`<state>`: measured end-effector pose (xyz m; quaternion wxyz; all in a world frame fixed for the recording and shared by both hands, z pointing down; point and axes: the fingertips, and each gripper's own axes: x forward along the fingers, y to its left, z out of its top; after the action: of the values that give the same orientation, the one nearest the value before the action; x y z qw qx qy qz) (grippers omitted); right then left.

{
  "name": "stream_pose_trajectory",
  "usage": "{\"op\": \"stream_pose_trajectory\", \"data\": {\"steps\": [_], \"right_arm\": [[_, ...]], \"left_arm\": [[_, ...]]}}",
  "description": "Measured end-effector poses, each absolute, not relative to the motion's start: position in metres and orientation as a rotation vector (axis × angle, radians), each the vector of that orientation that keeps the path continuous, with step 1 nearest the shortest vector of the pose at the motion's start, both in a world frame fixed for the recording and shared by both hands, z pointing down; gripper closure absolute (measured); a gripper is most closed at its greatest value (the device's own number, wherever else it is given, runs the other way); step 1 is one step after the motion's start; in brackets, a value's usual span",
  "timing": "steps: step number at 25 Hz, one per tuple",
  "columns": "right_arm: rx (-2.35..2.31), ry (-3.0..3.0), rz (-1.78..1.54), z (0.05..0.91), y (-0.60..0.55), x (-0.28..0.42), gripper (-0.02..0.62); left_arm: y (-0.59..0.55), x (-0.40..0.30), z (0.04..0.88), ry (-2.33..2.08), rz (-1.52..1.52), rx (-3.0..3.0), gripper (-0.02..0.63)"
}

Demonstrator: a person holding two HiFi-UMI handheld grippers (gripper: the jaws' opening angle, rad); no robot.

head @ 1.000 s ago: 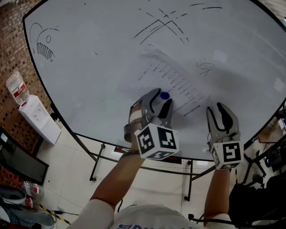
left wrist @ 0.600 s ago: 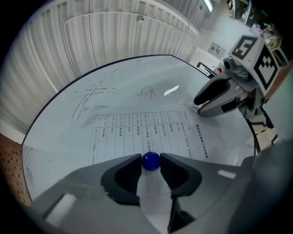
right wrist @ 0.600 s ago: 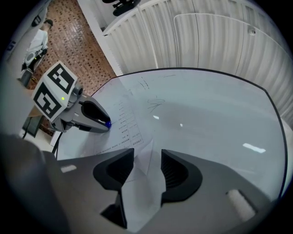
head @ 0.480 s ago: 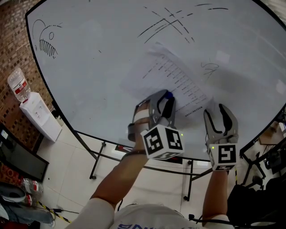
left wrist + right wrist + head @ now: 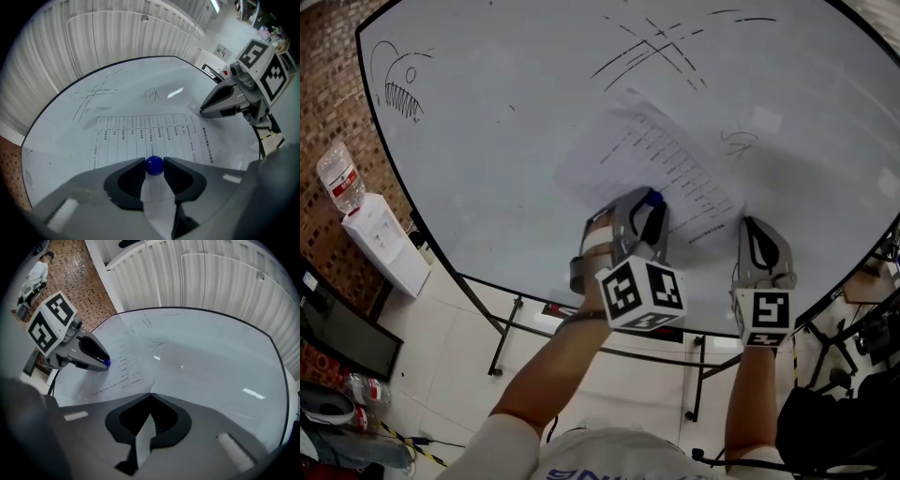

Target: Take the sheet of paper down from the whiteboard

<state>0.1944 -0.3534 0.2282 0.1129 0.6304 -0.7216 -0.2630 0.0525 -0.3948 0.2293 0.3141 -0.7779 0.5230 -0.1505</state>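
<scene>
Fingers just closed: right gripper (image 5: 151,394) on sheet of paper (image 5: 661,164), left gripper (image 5: 153,162) on magnet (image 5: 154,166).

grey moulded shells on both, folks, with black lining inside the jaws. left gripper (image 5: 647,204) wears a white cube (image 5: 640,295) stamped with black square markers, and right gripper (image 5: 754,225) has its own marker cube (image 5: 766,319). the person's pale short-sleeved top (image 5: 609,454) shows blue print.

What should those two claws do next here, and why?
Probably pull the blue magnet straight off the whiteboard with the left gripper. Its jaws have just closed on the magnet, the only thing seen pinning the sheet of paper, and the right gripper has just closed its jaws on the sheet's corner, so it shouldn't drop.
</scene>
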Motion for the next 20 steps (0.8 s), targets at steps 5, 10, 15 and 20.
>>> {"op": "stream_pose_trajectory", "data": {"steps": [5, 10, 15, 20], "right_arm": [[1.856, -2.163, -0.809, 0.22, -0.348, 0.188, 0.588], [1.861, -2.192, -0.808, 0.218, -0.341, 0.193, 0.588], [1.832, -2.249, -0.767, 0.22, -0.333, 0.196, 0.588], [1.785, -2.306, -0.689, 0.234, -0.316, 0.2, 0.588]], "left_arm": [[-0.395, 0.052, 0.23, 1.375, -0.394, -2.065, 0.472], [-0.391, 0.05, 0.233, 1.366, -0.358, -2.128, 0.472], [-0.375, 0.05, 0.23, 1.332, -0.271, -2.224, 0.472], [-0.358, 0.034, 0.231, 1.324, -0.145, -2.369, 0.472]]}}
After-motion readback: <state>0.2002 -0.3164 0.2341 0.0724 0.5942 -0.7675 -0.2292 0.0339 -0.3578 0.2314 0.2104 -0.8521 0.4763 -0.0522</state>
